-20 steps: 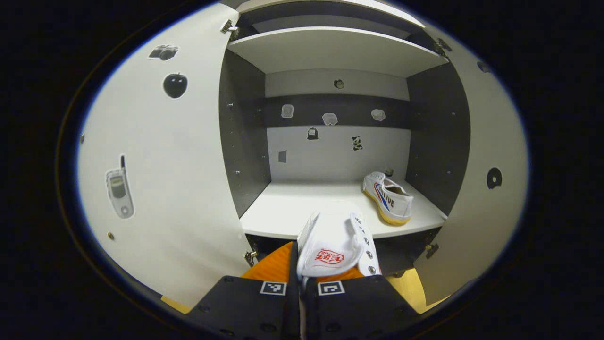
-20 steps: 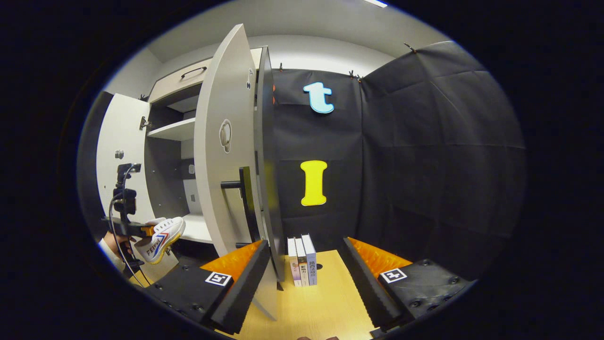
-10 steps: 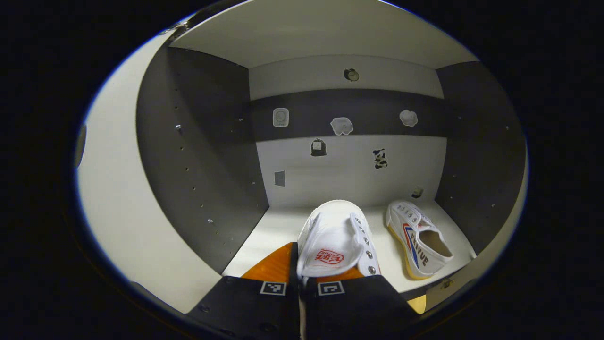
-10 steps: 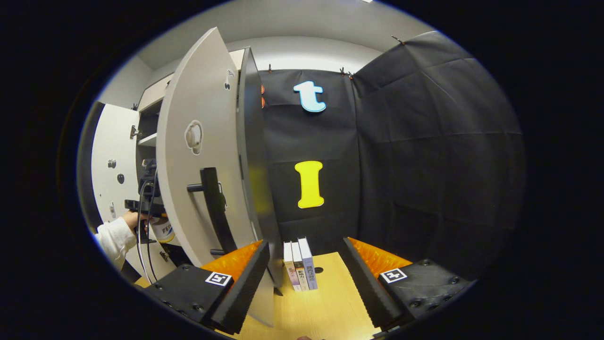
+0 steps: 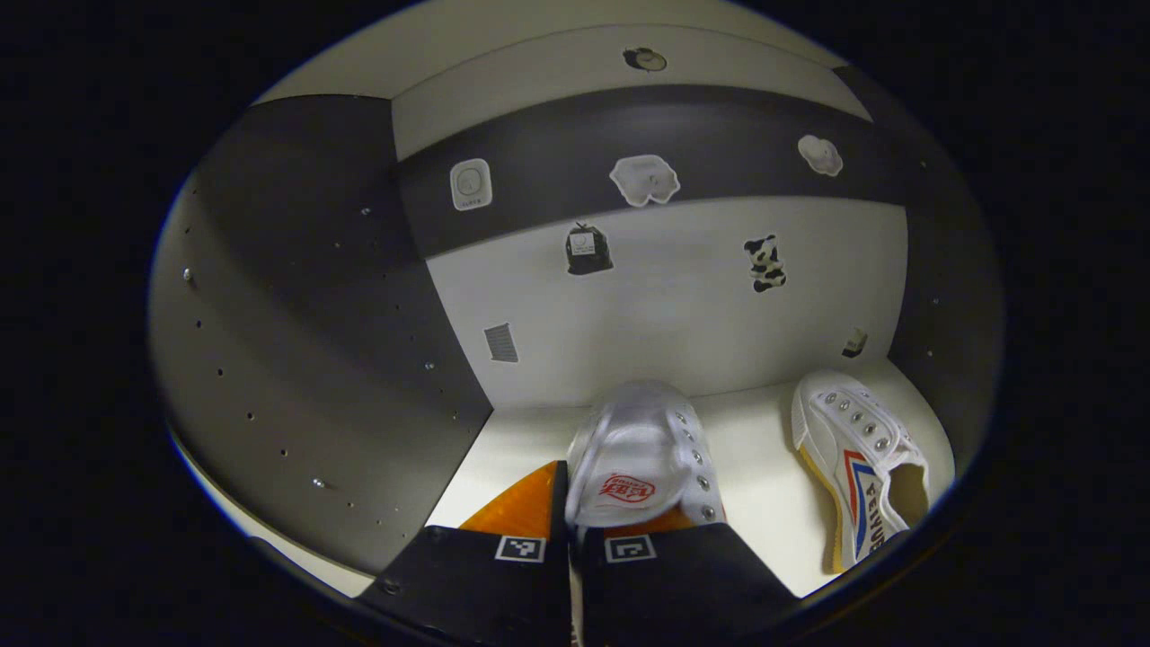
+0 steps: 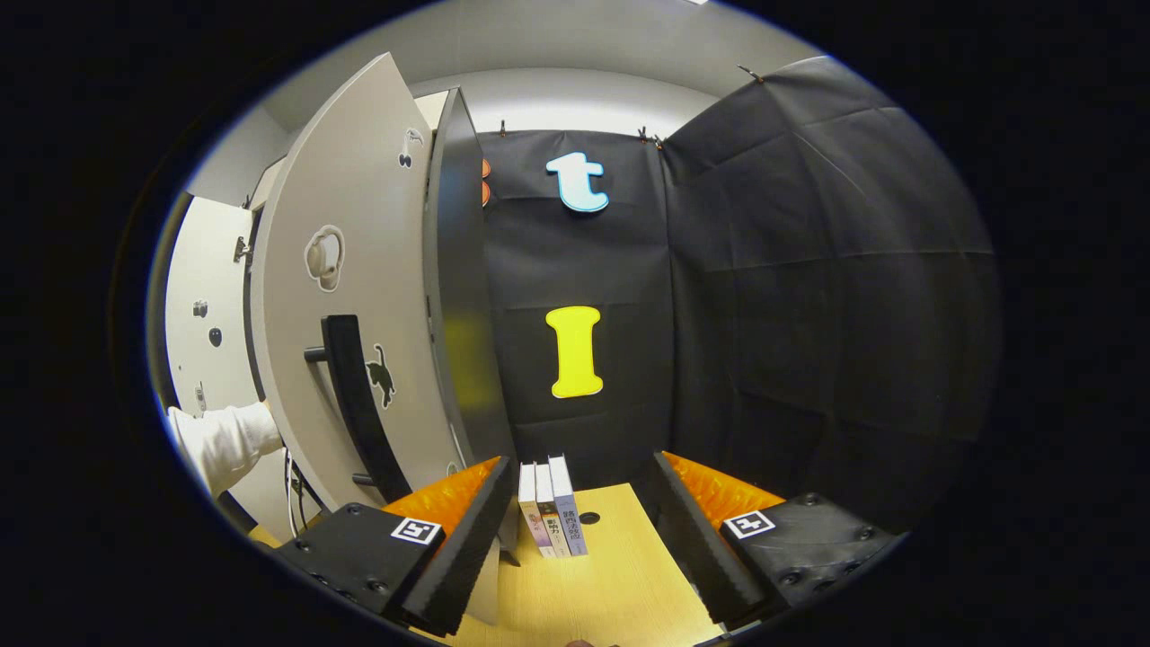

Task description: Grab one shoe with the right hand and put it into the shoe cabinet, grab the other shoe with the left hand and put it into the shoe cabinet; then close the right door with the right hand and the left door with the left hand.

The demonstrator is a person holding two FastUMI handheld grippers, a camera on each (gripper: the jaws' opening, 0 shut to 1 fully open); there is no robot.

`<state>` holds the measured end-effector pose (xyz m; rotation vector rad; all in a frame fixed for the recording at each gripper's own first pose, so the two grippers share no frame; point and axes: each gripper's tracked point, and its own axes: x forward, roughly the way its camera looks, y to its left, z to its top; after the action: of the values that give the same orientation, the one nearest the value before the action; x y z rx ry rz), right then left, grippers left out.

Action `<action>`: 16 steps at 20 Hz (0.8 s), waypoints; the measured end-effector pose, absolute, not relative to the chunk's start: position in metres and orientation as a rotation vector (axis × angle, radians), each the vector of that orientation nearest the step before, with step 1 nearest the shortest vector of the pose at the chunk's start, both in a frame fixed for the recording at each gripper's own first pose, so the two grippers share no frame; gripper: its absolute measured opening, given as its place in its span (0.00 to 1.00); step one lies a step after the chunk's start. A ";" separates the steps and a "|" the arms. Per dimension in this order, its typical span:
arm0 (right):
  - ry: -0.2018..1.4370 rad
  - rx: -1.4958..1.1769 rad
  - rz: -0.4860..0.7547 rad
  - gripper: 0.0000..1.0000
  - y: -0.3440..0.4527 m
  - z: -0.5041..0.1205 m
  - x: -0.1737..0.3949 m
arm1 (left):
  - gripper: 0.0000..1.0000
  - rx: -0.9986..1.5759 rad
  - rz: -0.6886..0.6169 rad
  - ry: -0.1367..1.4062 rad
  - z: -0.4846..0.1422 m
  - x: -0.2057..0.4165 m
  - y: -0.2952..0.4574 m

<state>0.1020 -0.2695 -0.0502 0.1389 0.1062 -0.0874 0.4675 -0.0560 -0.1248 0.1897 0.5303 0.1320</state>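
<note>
Shoes, two: one white shoe (image 5: 640, 449) clamped between the fingers of the left tool (image 5: 575, 530), held over the front edge of the cabinet shelf (image 5: 530, 431); the second shoe (image 5: 858, 463) lies on the shelf at its right side, near the right wall, bare shelf between them. Right tool (image 6: 579, 530), released, jaws wide apart over the bench (image 6: 611, 575), beside the open right door (image 6: 359, 296) with one black handle (image 6: 355, 404); three books (image 6: 548, 508) stand at the bench's far edge.

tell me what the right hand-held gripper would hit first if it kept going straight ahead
Probably the three books standing on the wooden surface, straight ahead of the open right hand-held gripper. Behind them hangs the black cloth wall. Depth is hard to judge.
</note>
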 end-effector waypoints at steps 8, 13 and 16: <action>0.112 0.142 -0.103 0.98 -0.274 -0.050 0.096 | 0.19 0.194 0.153 0.569 -0.143 0.472 -0.059; 0.095 0.140 -0.116 0.98 -0.268 -0.042 0.086 | 0.84 0.234 0.153 0.520 -0.124 0.450 -0.047; 0.094 0.140 -0.112 0.98 -0.259 -0.038 0.079 | 0.94 0.183 0.091 0.458 -0.106 0.426 -0.054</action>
<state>0.0788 -0.2587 -0.0381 0.1402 0.0943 -0.1117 0.4262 -0.0543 -0.1057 0.1835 0.4583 0.0908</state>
